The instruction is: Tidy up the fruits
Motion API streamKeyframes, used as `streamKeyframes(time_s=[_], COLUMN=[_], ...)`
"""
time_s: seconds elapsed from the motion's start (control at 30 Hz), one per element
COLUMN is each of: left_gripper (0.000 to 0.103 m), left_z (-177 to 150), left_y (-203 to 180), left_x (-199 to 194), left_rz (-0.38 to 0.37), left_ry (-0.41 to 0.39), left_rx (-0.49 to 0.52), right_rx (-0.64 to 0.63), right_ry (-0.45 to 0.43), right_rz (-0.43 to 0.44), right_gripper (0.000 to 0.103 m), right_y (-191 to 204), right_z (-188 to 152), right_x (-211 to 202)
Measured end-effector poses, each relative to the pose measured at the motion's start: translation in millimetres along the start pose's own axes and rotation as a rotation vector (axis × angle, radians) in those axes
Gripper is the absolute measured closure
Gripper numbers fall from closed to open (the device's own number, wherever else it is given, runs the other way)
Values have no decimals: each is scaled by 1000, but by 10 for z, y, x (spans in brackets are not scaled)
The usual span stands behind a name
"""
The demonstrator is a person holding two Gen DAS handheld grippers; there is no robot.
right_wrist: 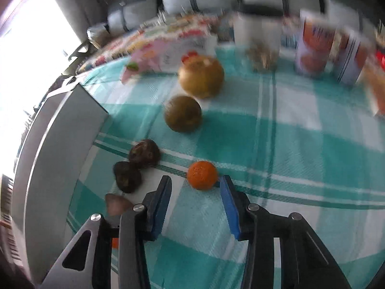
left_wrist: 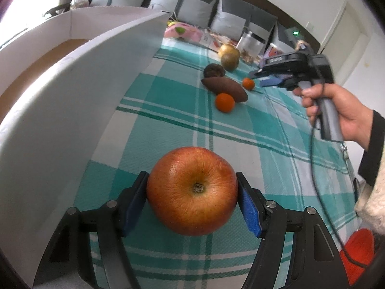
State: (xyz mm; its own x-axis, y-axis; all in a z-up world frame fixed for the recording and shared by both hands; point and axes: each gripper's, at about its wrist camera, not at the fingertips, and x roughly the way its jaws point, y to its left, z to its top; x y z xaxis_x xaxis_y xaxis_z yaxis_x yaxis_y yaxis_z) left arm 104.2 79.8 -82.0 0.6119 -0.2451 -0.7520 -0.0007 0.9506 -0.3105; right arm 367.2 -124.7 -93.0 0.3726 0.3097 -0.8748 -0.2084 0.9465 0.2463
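My left gripper (left_wrist: 192,192) is shut on a big red apple (left_wrist: 192,190), blue pads pressing its two sides, just above the checked cloth and beside the white cardboard box (left_wrist: 72,84). In the right wrist view my right gripper (right_wrist: 195,179) has a narrow gap between its pads and nothing in it. A small orange (right_wrist: 202,174) lies just past its tips. The left wrist view shows the right gripper (left_wrist: 255,73) held by a hand above that small orange (left_wrist: 248,83). A second orange (left_wrist: 225,102) lies next to a brown sweet potato (left_wrist: 225,89).
More fruit lies in a row on the teal checked cloth (right_wrist: 288,144): a yellow-brown round fruit (right_wrist: 201,77), a greenish one (right_wrist: 182,114) and two dark ones (right_wrist: 144,156). The box wall (right_wrist: 60,144) stands to the left. Packets and a jar line the far edge.
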Motion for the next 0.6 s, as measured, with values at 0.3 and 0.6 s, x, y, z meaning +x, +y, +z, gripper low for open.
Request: streamKeyframes(time_s=[0.3, 0.6], left_gripper=[31, 31], left_z=[136, 821], left_y=[-117, 283], left_x=[-301, -1649], left_rz=[-61, -96], left_ry=[-21, -164], left_rx=[-7, -114], right_rx=[-21, -252], right_ry=[-56, -106], right_rz=[-10, 343], right_gripper=[74, 74], right_y=[103, 1638], right_z=[-21, -433], right_x=[1, -1051])
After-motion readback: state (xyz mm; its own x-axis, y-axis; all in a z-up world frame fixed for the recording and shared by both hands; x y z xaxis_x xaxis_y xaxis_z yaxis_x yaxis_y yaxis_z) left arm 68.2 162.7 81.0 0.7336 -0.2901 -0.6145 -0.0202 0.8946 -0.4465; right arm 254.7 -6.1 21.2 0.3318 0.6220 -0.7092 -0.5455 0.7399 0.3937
